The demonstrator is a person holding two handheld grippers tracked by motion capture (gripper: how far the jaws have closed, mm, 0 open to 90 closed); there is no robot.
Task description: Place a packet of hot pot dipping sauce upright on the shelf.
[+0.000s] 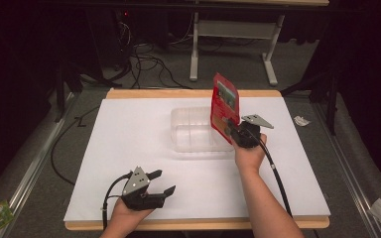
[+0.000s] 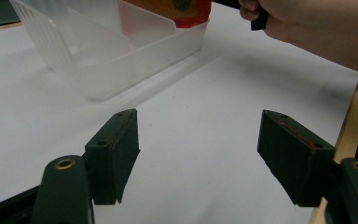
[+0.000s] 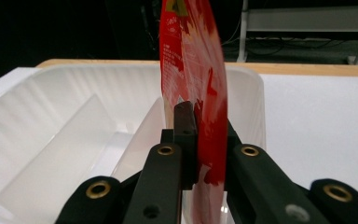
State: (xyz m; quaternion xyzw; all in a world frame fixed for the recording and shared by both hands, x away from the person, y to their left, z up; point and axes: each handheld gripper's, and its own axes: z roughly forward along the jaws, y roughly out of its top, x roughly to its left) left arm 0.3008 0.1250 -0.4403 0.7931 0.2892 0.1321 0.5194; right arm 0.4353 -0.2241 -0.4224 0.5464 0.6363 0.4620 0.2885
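While the left gripper [image 1: 161,182] rests at about 7 o'clock on the desk [image 1: 129,144] with jaws wide apart and nothing between them, the right gripper [image 1: 232,128] at 2 o'clock is clamped on an upright red packet [image 1: 224,106] over the right end of a clear plastic container [image 1: 191,130].

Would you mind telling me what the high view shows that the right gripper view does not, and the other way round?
High view alone: the left gripper, jaws open and empty over the white board, both forearms, and the floor with cables around the table.

Right gripper view alone: up close, the right gripper pinches the red packet between its jaws, and the dividers inside the clear plastic bin show.

Both: the red packet held upright at the bin's right end, the bin, and the white board.
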